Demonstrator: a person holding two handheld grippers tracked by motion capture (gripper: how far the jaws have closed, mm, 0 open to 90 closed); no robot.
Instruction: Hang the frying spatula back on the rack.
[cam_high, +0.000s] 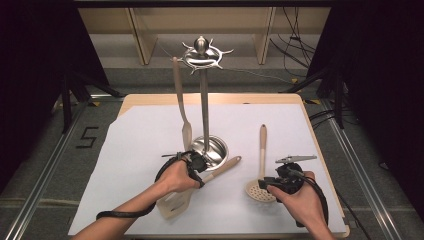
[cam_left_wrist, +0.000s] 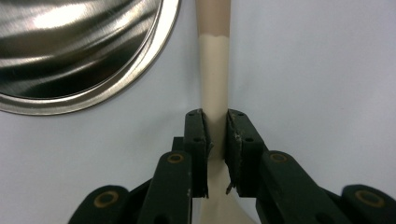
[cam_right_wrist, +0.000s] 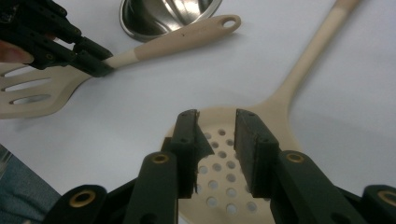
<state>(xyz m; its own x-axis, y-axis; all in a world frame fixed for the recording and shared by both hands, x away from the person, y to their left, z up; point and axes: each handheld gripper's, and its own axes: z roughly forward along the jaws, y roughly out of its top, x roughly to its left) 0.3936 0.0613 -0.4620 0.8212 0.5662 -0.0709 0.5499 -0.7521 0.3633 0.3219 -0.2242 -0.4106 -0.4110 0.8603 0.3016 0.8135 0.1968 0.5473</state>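
Left gripper view: left gripper clamps spatula.

Bright even overhead light, glare on steel base, soft shadows

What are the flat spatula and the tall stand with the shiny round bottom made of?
The spatula looks like matte cream plastic or silicone, with a slightly darker, smooth handle, possibly wood or a different plastic; a seam divides the two tones. The left gripper is shut on its neck. The stand looks like polished metal, probably steel: its round base mirrors bright streaks of light.
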